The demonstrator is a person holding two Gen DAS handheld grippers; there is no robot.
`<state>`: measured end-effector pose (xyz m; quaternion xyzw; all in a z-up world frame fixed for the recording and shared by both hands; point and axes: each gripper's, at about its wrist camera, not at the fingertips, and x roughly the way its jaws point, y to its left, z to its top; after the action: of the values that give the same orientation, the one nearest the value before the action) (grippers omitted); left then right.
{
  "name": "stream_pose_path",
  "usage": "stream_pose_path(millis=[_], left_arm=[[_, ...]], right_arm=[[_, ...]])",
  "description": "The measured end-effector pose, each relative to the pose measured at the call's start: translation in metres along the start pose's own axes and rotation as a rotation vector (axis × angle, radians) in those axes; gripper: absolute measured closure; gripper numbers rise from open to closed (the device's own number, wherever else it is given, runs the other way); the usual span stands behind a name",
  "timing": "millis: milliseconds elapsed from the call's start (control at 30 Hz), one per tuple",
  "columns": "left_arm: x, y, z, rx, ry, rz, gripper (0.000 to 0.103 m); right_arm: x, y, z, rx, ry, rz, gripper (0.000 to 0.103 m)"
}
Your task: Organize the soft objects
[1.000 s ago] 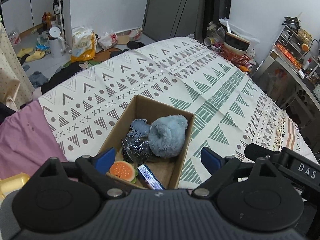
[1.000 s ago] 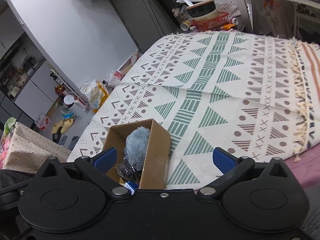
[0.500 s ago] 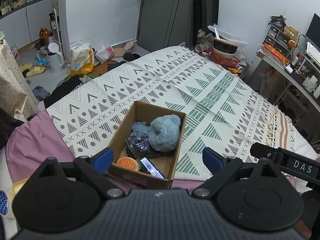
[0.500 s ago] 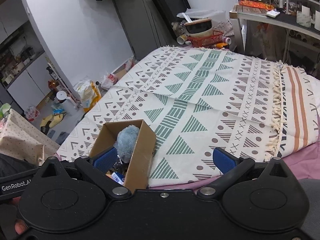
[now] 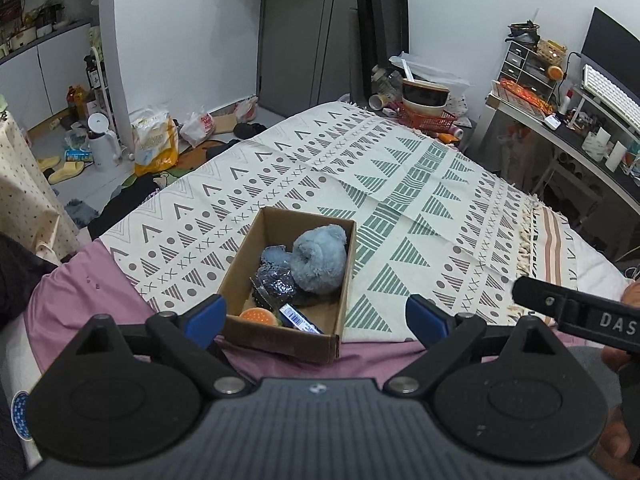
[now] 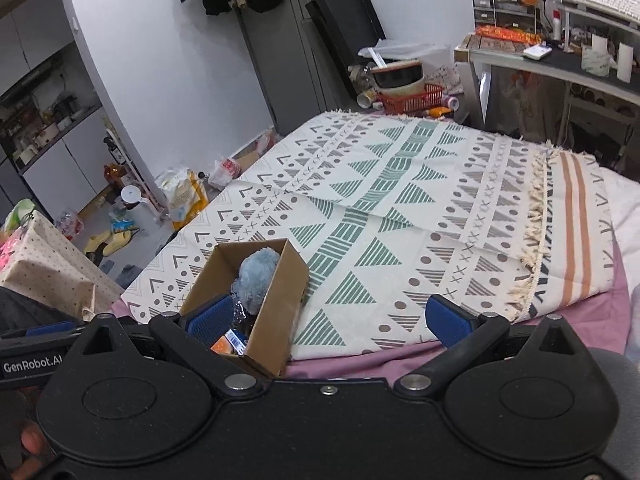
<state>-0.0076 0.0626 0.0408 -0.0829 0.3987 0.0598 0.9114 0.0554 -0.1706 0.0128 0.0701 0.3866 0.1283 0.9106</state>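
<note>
Blue-padded left claw (image 5: 315, 317) spread wide, empty, held above near edge of bed (image 5: 80, 300). Cardboard box (image 5: 280, 338) dead ahead, just beyond and below the fingertips, near end sitting between the two pads in left wrist view. Long axis of box running near-to-far, roughly in line with the claw's reach.

Inside box, near to far: orange round squishy (image 5: 258, 315) at near left corner, blue-and-white wrapped bar (image 5: 299, 319) just right of it, crinkly dark foil pack (image 5: 276, 286) mid-box, grey-blue plush (image 5: 319, 262) at far right, touching the right wall.

Right claw (image 6: 327, 320) also spread wide, empty; box off to its left, left pad overlapping the box mouth in right wrist view, plush (image 6: 254, 276) showing above it. Judged: left claw better lined up for a straight drop into box; right would need a leftward shift.

Beyond, patterned blanket (image 5: 400, 184) bare of loose soft items; all seemingly gathered already.
</note>
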Motion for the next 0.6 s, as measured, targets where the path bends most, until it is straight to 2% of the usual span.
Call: stream_pose_path(millis=[300,600], left_arm=[[-0.016,-0.004,-0.011,0.049,-0.002,0.014,0.007],[-0.022,-0.002,-0.017,0.047,-0.007,0.028,0.007]], right_arm=[[-0.021,-0.006,-0.011,-0.035,-0.027,-0.007,0.0],[-0.033,-0.016,-0.012,-0.075,-0.059,0.0,0.0]])
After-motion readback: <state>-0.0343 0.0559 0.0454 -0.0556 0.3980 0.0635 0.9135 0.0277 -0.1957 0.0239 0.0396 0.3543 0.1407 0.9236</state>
